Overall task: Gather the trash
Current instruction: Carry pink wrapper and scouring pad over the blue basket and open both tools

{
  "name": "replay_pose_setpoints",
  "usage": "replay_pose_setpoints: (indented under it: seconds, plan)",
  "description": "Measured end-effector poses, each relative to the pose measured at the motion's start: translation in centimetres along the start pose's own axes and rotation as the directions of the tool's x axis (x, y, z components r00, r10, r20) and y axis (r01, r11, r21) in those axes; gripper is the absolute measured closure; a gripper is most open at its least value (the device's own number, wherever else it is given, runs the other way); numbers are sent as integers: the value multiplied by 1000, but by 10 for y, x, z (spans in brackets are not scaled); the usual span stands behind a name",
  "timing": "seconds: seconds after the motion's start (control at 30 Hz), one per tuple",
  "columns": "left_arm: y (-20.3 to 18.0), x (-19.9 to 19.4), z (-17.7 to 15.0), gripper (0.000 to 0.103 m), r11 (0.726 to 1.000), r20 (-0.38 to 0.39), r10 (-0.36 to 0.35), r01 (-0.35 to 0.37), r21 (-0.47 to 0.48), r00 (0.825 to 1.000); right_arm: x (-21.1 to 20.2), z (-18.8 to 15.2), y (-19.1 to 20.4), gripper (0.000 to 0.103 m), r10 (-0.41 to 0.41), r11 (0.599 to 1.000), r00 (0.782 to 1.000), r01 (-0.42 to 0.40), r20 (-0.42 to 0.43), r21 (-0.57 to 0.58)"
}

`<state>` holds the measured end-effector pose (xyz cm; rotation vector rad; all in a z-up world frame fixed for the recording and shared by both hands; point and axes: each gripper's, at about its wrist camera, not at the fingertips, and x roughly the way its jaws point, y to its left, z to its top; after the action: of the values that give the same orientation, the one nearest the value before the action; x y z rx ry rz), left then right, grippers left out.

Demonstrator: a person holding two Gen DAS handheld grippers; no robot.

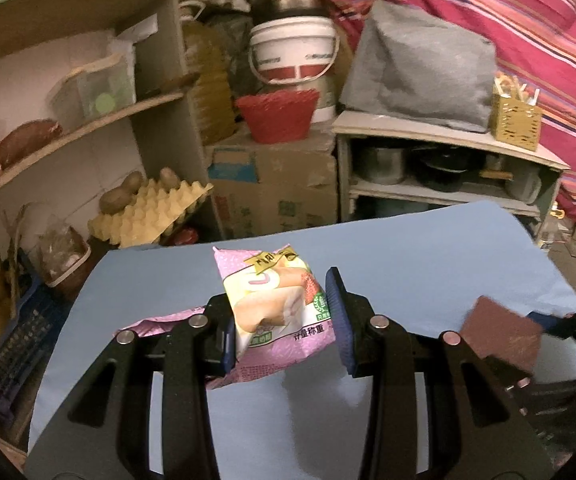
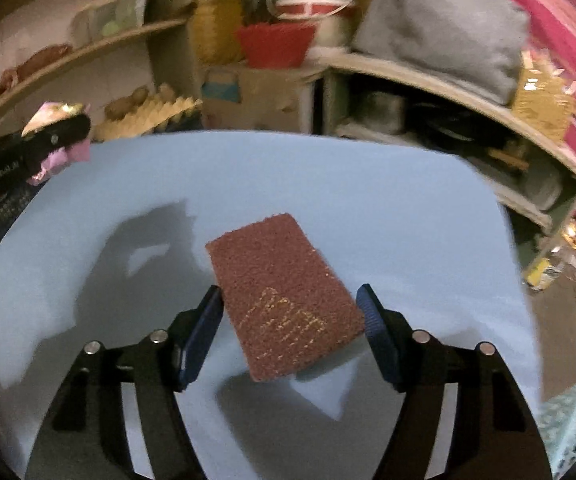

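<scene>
My left gripper (image 1: 284,320) is shut on a pink snack wrapper (image 1: 276,312) printed with a bread picture, held above the blue table (image 1: 407,260). Part of the wrapper sticks out to the left of the fingers (image 1: 160,322). My right gripper (image 2: 289,332) is shut on a brown scouring pad (image 2: 284,296) with gold lettering, held above the same table (image 2: 327,184). The pad and right gripper show at the right of the left wrist view (image 1: 499,334). The left gripper with the wrapper shows at the far left of the right wrist view (image 2: 56,136).
Behind the table are shelves with an egg tray and potatoes (image 1: 148,208), a cardboard box (image 1: 272,188), a red basket (image 1: 278,114), a white bucket (image 1: 293,52) and a low cabinet with pots (image 1: 443,168). A blue crate (image 1: 16,344) stands at the left.
</scene>
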<state>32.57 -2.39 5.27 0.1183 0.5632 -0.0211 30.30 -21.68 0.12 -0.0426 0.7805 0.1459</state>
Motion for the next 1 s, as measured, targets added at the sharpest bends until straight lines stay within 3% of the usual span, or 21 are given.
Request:
replay_pose_setpoints:
  seconds: [0.2,0.37,0.53,0.7,0.93,1.0]
  plan:
    - [-56,-33,5,66,996,30,-80,79,34,996,-68,-18,-74,35,-64,993,996,58,58,100]
    - [-132,-65,1,66,976,39,-203,200,83,978,-123,-50,-140,35,-140,974,987,124,74,191]
    - [-225,-100,-9,66,932,31,-342,335,136,939,-168,-95,-205,35,-274,929,961,252,43,271]
    - [-309,-123,-28,66,882,-5,-436,429,194,900,-190,-134,-257,35,-352,888,936,335,-4,314]
    - [-383,-129,-49,64,832,-80,-510,514,210,857,-208,-175,-307,35,-404,843,913,392,-45,368]
    - [-392,-128,-49,51,821,-98,-522,530,209,847,-213,-185,-315,35,-406,837,913,392,-47,382]
